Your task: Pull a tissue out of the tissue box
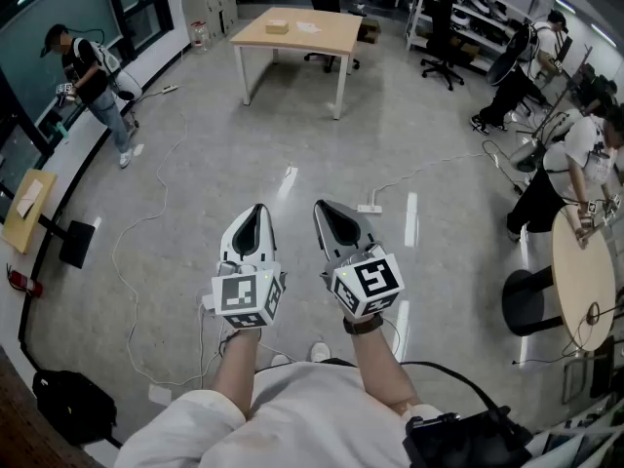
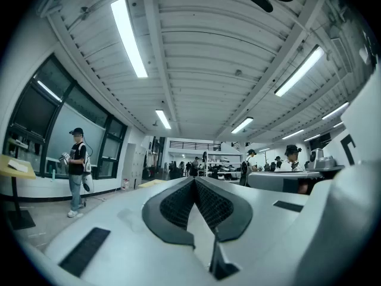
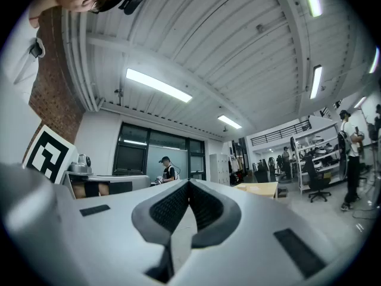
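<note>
No tissue box is clearly in view. A small tan box point(image 1: 277, 26) lies on a far wooden table point(image 1: 322, 39); I cannot tell what it is. The person holds both grippers side by side at waist height over the floor, pointing forward and roughly level. My left gripper point(image 1: 256, 210) is shut, and in the left gripper view point(image 2: 194, 180) its dark pads meet at the tip with nothing between them. My right gripper point(image 1: 322, 206) is shut too, its pads together and empty in the right gripper view point(image 3: 189, 183).
Grey polished floor with white cables point(image 1: 146, 252) and a power strip point(image 1: 369, 208). A person point(image 1: 93, 86) stands by the left windows; others sit at the right near a round table point(image 1: 581, 276). Office chairs point(image 1: 444, 37) and shelves stand at the back. A black bag point(image 1: 73, 403) lies near left.
</note>
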A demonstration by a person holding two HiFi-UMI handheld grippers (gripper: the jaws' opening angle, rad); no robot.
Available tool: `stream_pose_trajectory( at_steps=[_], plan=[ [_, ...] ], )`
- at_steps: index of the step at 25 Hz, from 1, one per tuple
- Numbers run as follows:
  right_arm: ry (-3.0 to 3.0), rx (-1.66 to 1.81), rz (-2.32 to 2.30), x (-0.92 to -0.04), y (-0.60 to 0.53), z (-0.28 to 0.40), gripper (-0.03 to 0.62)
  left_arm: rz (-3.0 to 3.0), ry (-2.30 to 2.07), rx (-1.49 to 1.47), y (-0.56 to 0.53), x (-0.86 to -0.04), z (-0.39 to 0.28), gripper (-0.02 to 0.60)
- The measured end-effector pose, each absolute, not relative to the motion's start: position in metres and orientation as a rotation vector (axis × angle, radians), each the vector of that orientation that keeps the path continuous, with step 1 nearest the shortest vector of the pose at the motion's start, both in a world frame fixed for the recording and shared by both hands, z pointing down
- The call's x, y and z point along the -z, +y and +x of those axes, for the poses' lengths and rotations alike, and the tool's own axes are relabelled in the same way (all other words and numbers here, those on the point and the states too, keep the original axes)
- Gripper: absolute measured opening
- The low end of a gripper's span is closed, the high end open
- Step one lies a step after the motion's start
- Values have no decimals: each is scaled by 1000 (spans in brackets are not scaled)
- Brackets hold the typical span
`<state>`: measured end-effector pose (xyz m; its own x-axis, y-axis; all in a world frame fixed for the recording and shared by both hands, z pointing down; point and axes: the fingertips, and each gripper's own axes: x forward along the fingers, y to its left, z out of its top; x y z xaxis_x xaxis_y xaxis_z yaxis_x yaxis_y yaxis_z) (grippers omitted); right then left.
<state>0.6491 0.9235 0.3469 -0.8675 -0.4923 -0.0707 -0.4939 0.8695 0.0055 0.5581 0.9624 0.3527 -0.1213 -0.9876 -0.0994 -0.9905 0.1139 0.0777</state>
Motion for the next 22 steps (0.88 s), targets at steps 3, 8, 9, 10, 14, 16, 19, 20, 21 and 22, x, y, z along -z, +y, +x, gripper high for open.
stream_pose_trajectory(
  at_steps=[3, 8, 9, 10, 14, 16, 19, 20, 21, 22],
  plan=[
    [2967, -31, -814, -354, 908, 673, 2, -2036, 2352, -177, 955, -358, 570, 0],
    [2973, 96, -871, -382, 857, 694, 2, -2037, 2417, -93, 929, -381, 572, 0],
    [2977, 122, -880, -386, 848, 694, 2, -2035, 2435, -76, 923, -386, 569, 0],
    [2980, 143, -886, -390, 840, 692, 2, -2033, 2452, -63, 918, -391, 565, 0],
    [2989, 183, -874, -399, 811, 673, 2, -2035, 2476, -83, 894, -400, 543, 0],
    [2996, 180, -863, -403, 794, 657, 2, -2034, 2477, -112, 878, -404, 528, 0],
    [3011, 157, -817, -407, 770, 620, 2, -2020, 2486, -142, 850, -411, 496, 0],
    [3010, 147, -795, -405, 761, 604, 2, -2009, 2493, -139, 839, -412, 481, 0],
    [3002, 135, -776, -401, 752, 586, 0, -1995, 2508, -124, 828, -412, 465, 0],
    [2988, 118, -760, -395, 743, 568, 2, -1978, 2534, -97, 817, -411, 447, 0]
  ],
)
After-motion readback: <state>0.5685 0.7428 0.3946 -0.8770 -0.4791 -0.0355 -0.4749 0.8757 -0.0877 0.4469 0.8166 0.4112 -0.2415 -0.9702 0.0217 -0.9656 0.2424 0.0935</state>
